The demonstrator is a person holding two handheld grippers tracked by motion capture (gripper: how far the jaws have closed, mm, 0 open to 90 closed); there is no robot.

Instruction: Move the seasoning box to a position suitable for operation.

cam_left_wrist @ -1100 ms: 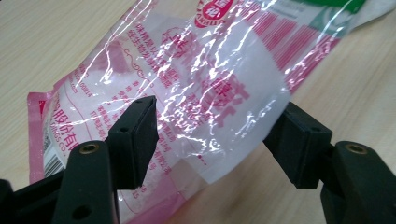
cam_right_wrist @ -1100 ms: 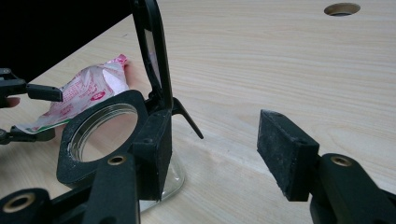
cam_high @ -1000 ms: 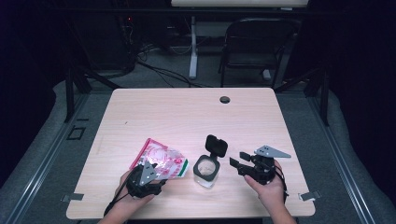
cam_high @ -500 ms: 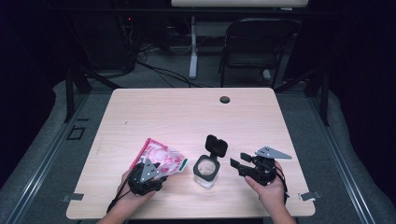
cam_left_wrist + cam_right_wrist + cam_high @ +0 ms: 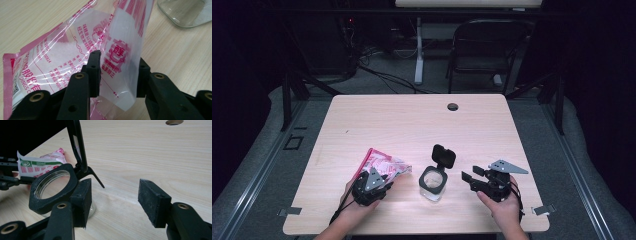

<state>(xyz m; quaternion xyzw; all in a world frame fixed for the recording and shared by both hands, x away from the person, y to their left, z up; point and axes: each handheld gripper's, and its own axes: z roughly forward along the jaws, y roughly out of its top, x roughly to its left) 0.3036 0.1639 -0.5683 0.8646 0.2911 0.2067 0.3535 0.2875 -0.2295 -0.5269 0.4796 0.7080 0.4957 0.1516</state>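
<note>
A pink and clear plastic bag of white granules lies at the table's front left. My left gripper is at its near end. In the left gripper view its jaws have just been closing, and the pads now touch both sides of the bag's bulging end, so the left gripper grips it. A glass jar with a black collar and raised flip lid stands at the front centre. My right gripper rests open just right of the jar, with nothing between its fingers.
The wooden table has a round cable hole near its far edge. A black chair and cables sit on the floor beyond. The jar's glass base lies just past the bag in the left gripper view.
The left gripper's jaws have narrowed onto the near end of the bag. The right hand and the jar have not moved.
</note>
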